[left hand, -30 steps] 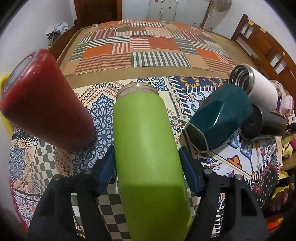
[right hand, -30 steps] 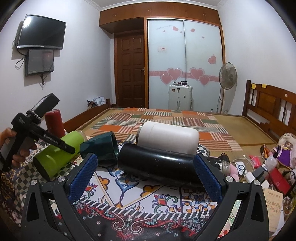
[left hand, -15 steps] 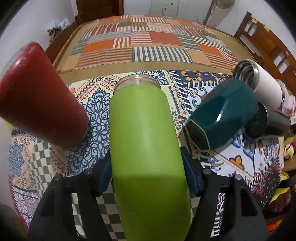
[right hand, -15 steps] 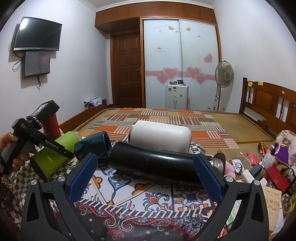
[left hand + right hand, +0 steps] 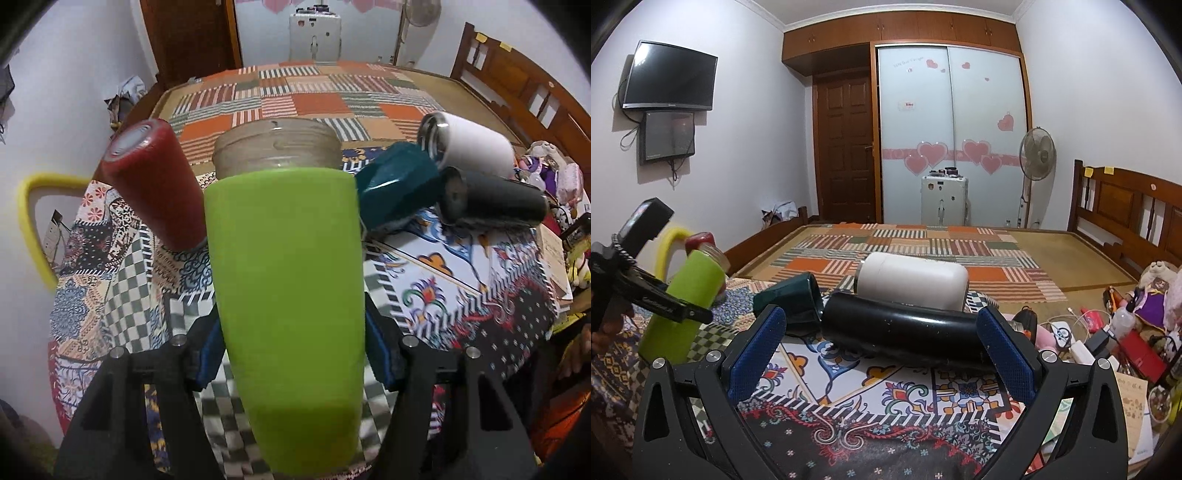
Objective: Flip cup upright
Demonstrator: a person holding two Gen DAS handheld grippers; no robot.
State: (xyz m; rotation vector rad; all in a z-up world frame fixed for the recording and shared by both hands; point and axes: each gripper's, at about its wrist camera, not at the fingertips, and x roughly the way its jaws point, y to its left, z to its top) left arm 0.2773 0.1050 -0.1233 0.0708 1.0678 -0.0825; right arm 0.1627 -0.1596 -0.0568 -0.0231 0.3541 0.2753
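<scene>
The table (image 5: 960,391) under its patterned cloth carries my work. My right tool (image 5: 882,354) hangs above it with its blue pads wide apart, holding nothing. My left tool (image 5: 291,354) is clamped on the green cup (image 5: 288,295), which is lifted off the cloth and tilted, its threaded mouth up and away from me. A black cup (image 5: 905,332), a white cup (image 5: 912,284) and a teal cup (image 5: 792,299) lie on their sides; a red cup (image 5: 155,184) stands beside mine
</scene>
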